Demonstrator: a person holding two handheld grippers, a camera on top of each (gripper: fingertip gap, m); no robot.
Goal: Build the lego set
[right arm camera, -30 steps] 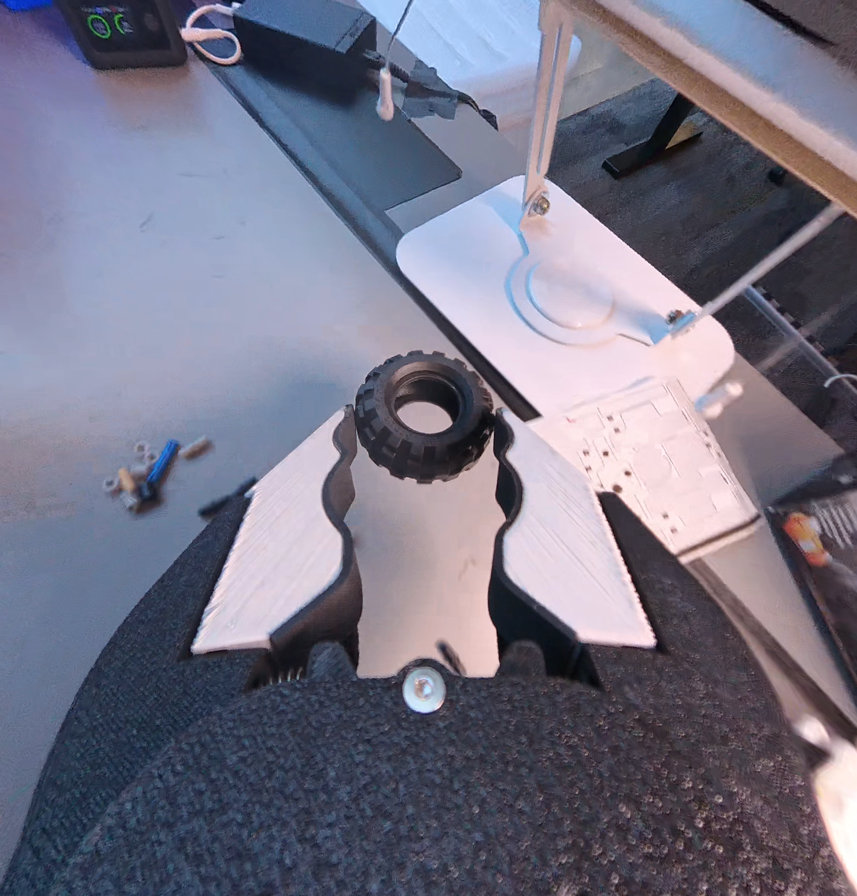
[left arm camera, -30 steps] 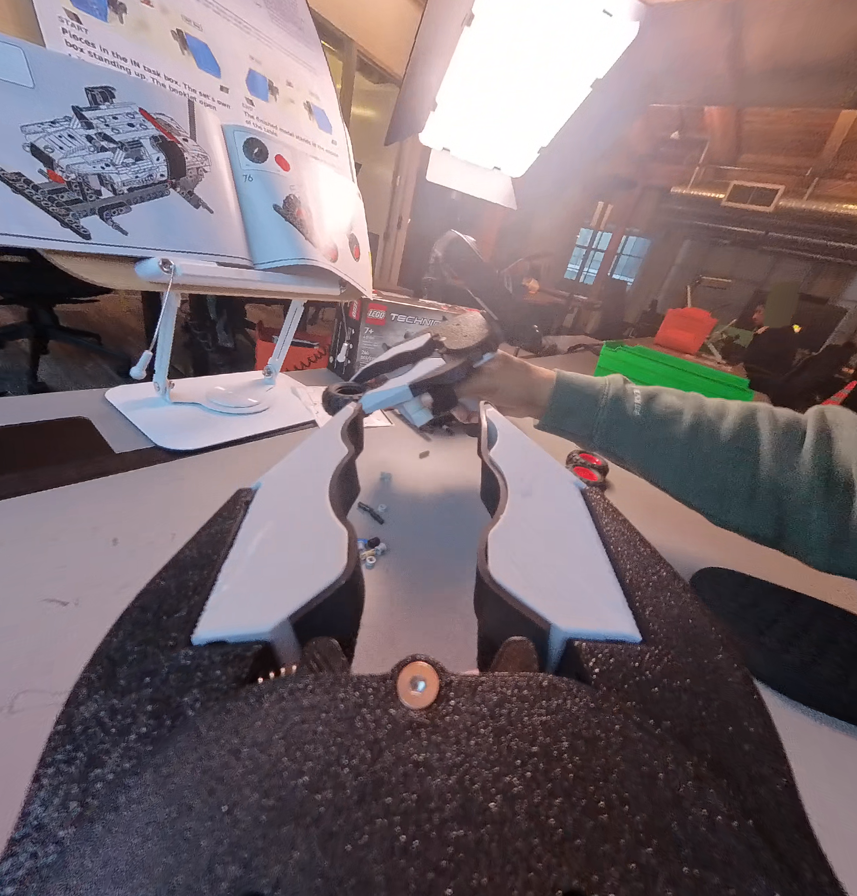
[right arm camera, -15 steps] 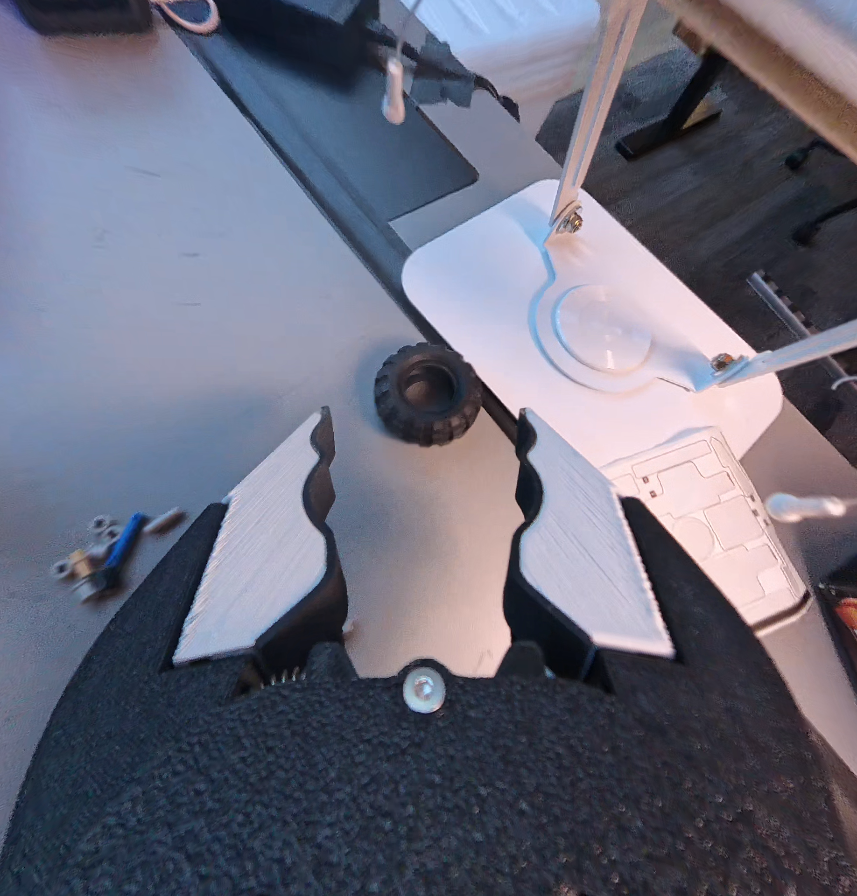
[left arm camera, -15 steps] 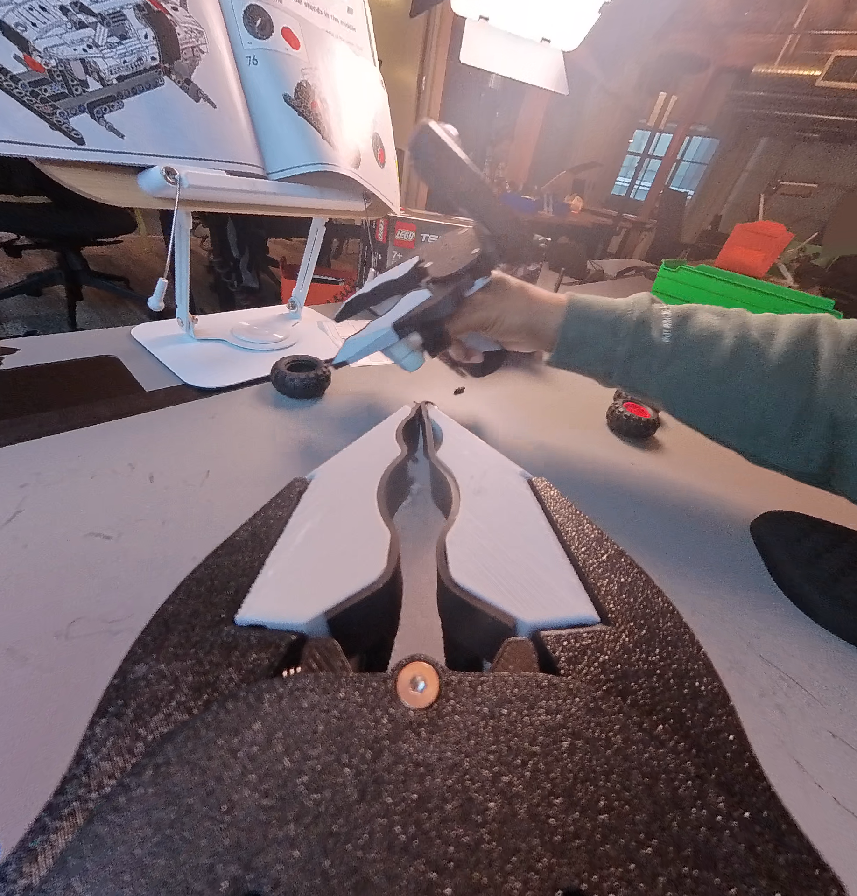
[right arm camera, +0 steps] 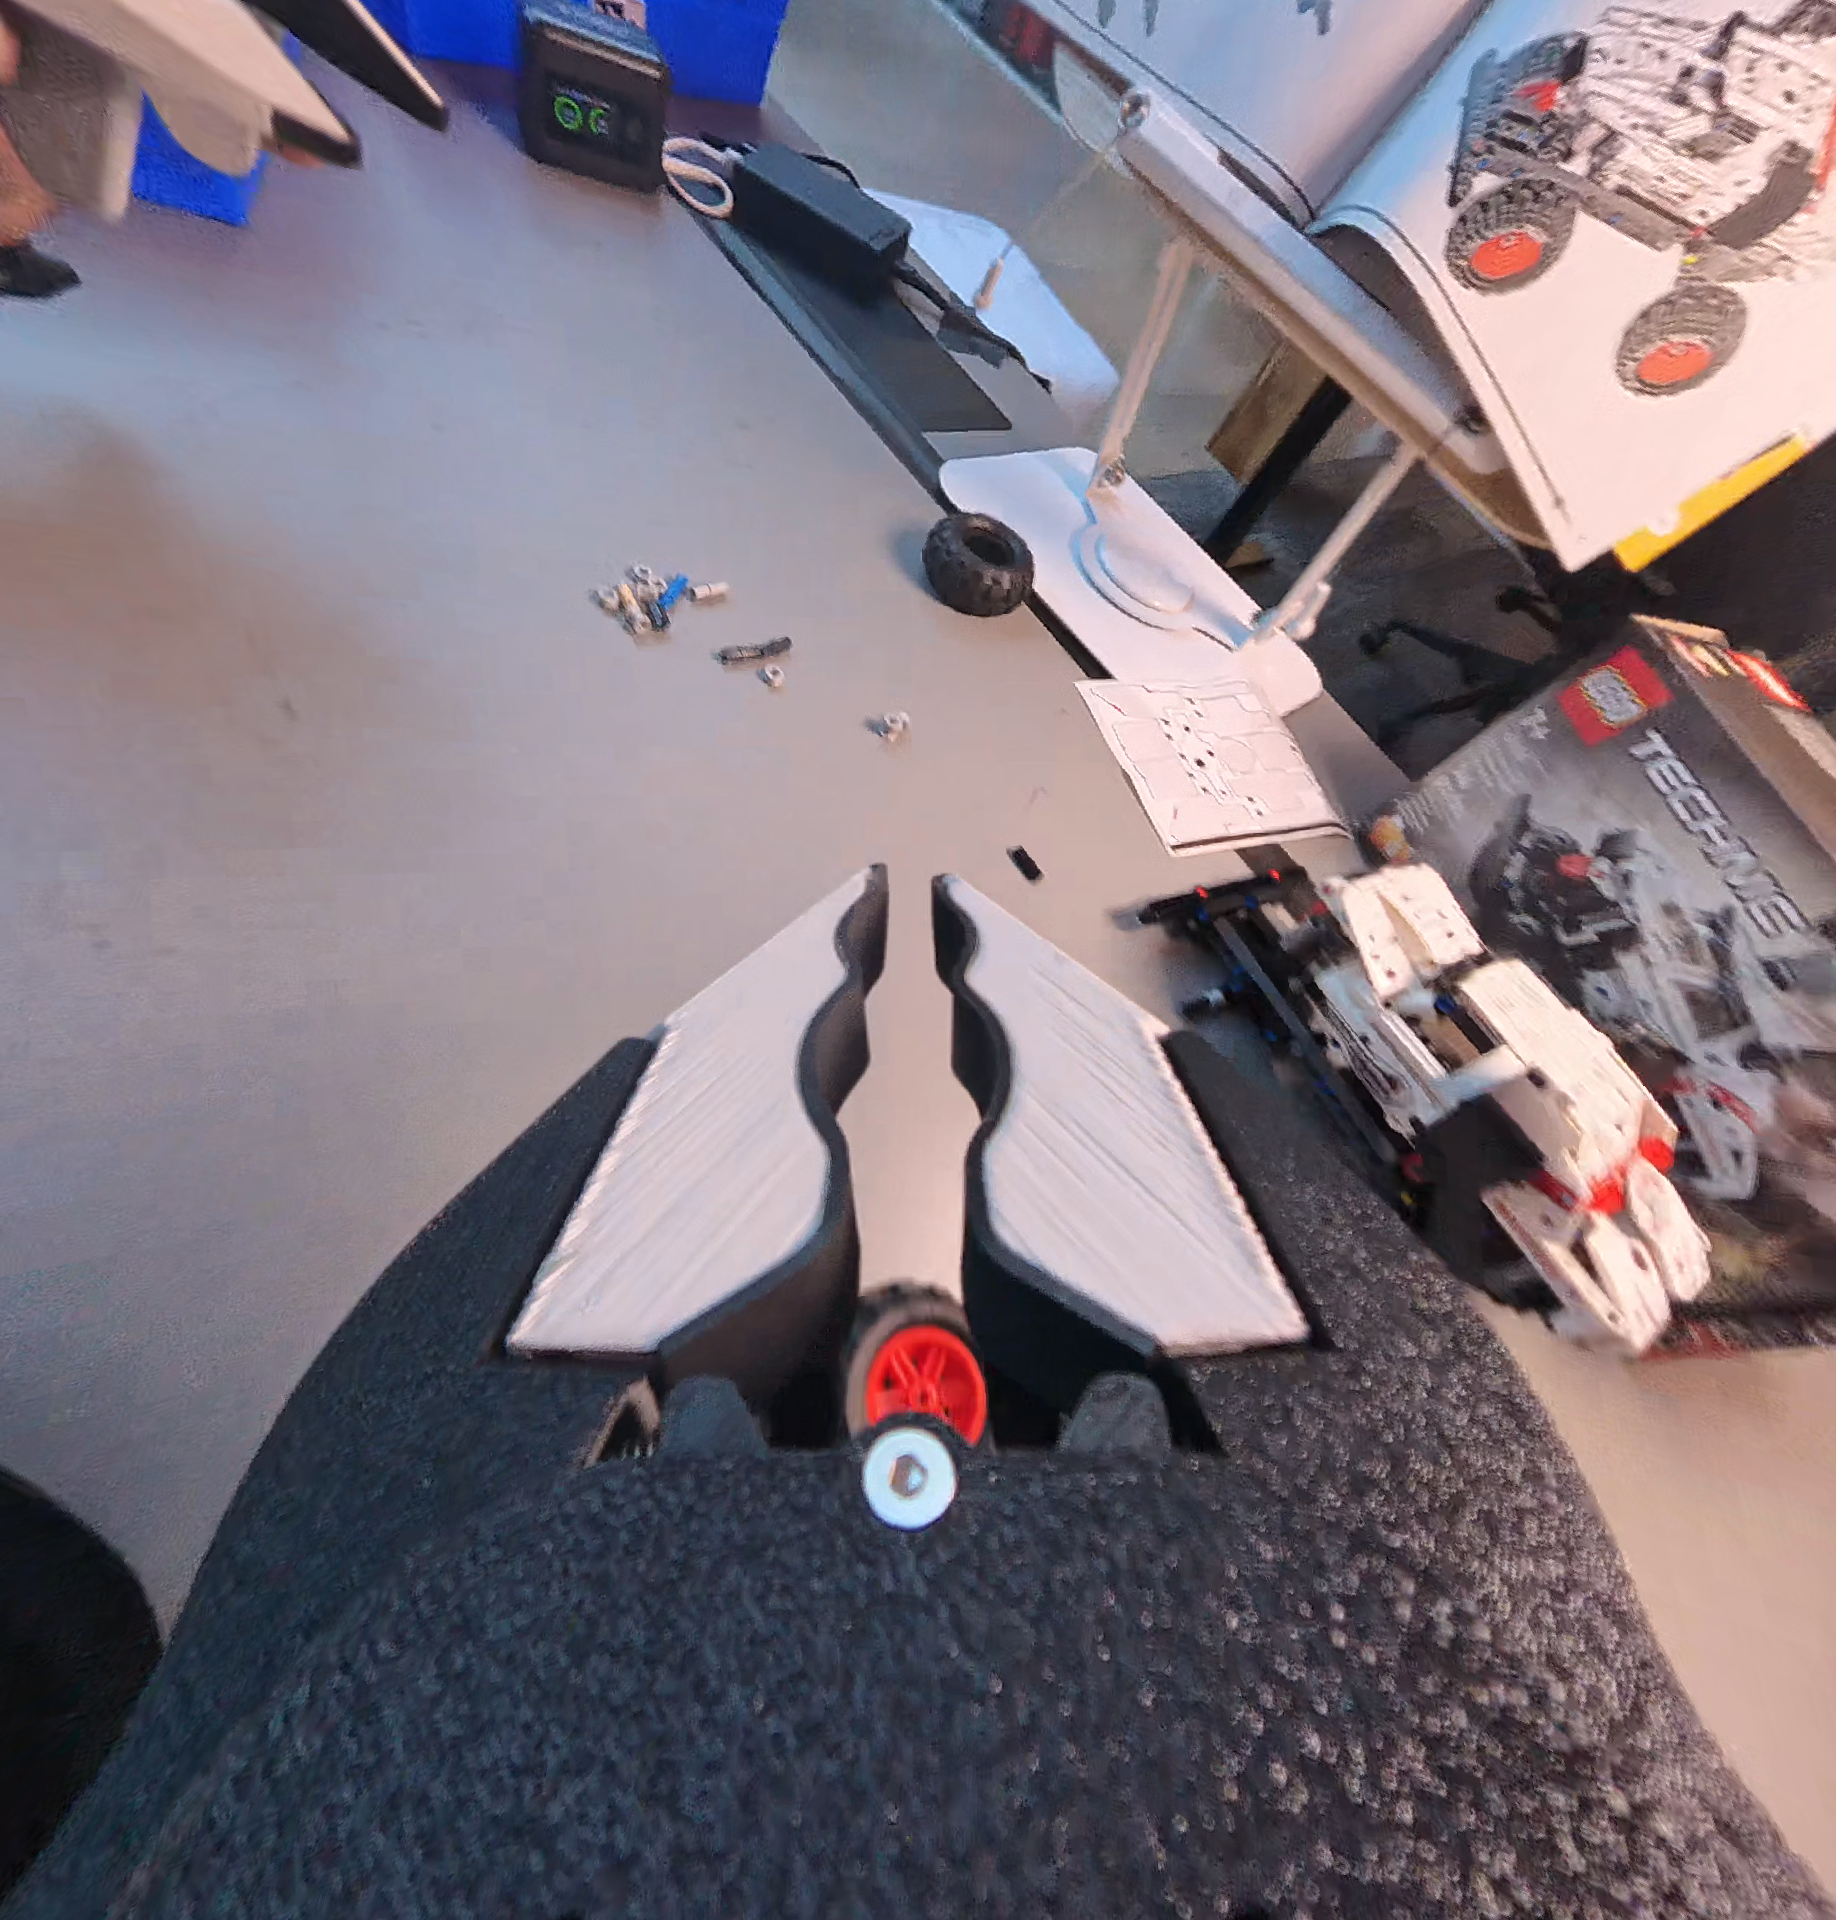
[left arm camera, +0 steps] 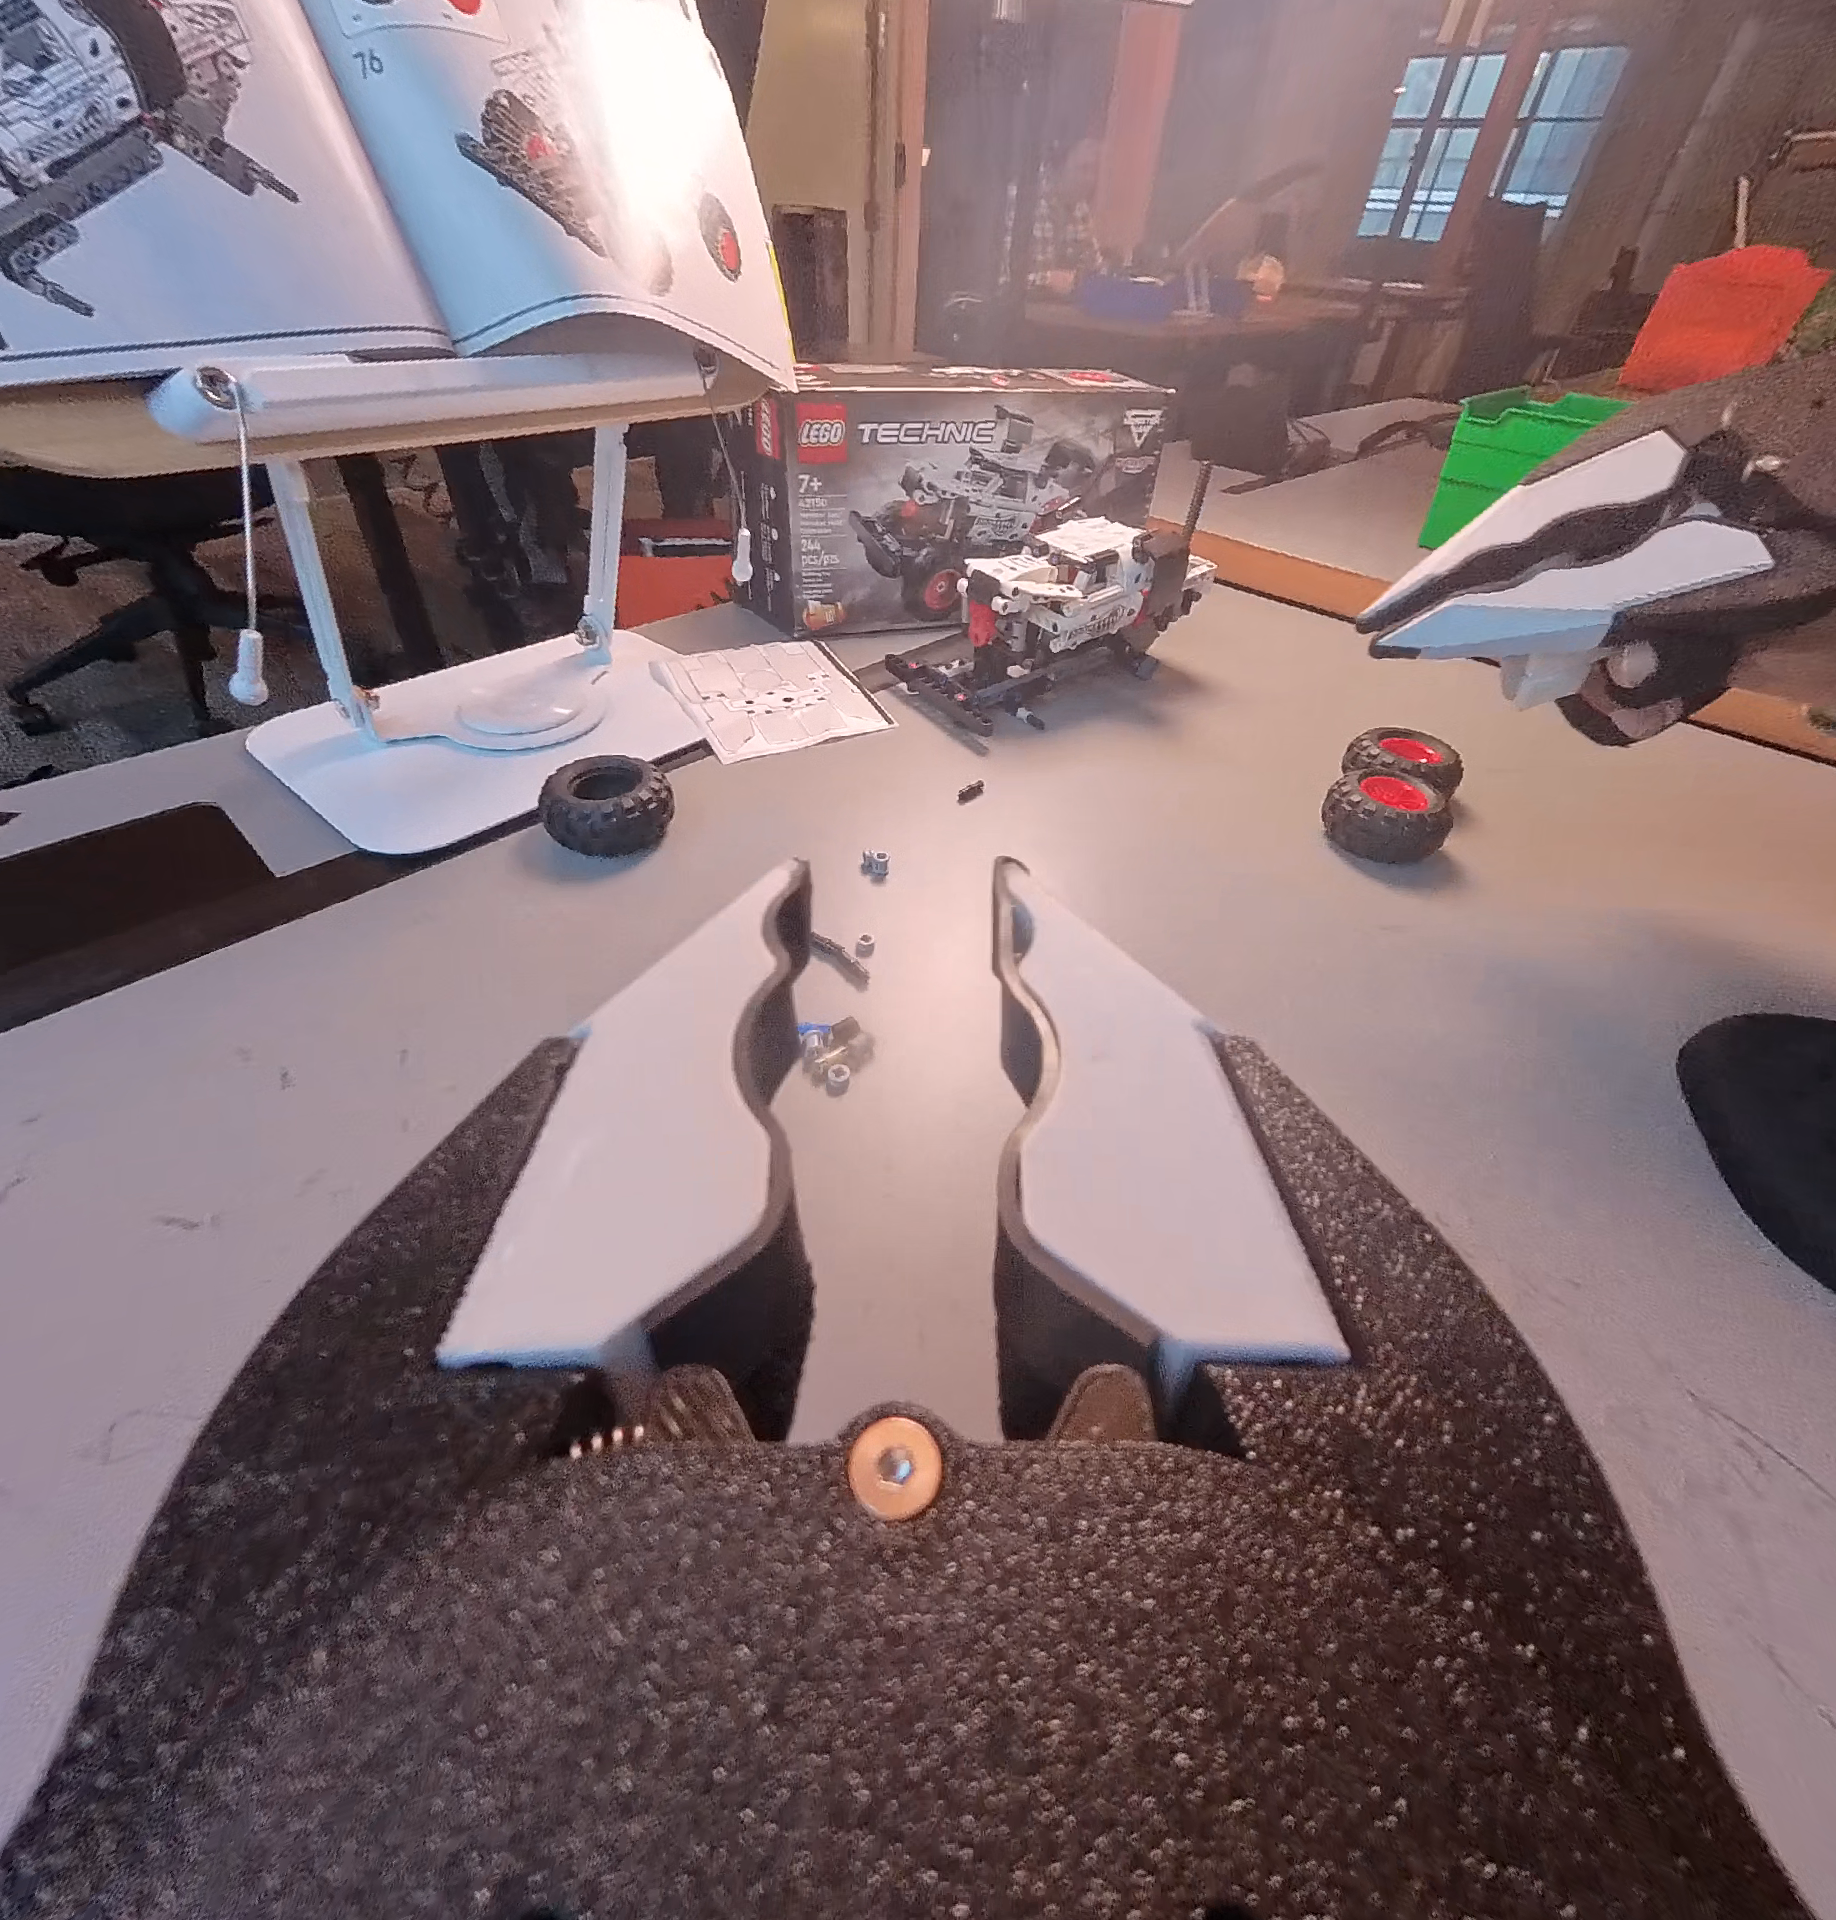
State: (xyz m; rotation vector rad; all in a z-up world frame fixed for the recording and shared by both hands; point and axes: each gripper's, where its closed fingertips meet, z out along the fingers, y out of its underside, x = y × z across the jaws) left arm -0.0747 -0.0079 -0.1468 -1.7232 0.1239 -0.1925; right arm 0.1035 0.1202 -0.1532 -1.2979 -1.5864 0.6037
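At the left of the left wrist view an open instruction booklet rests on a white stand at the far edge of the worktop; it carries printed diagrams and numbers, which I leave unread. Just beside the stand's base lies a bare black tyre on its side. It looks soft, grippy rubber, light, and should squash slightly, so pinching across the tread is the safest hold.

The left claw hangs over the middle of the worktop with its jaws well apart and nothing between them. Under it lie scattered small pins and bushes, hard, tiny and likely to skitter; they call for a fingertip pinch.

Farther back, beside a pale sticker sheet, the half-built white truck sits without wheels in front of the set's box, which bears a brand logo and lettering. The truck is stiff plastic but pressed together, so I judge it best held low by the dark frame, not the white panels.

To the right two finished wheels with red hubs touch each other. The right claw floats above them, jaws narrowed to a thin gap, holding nothing
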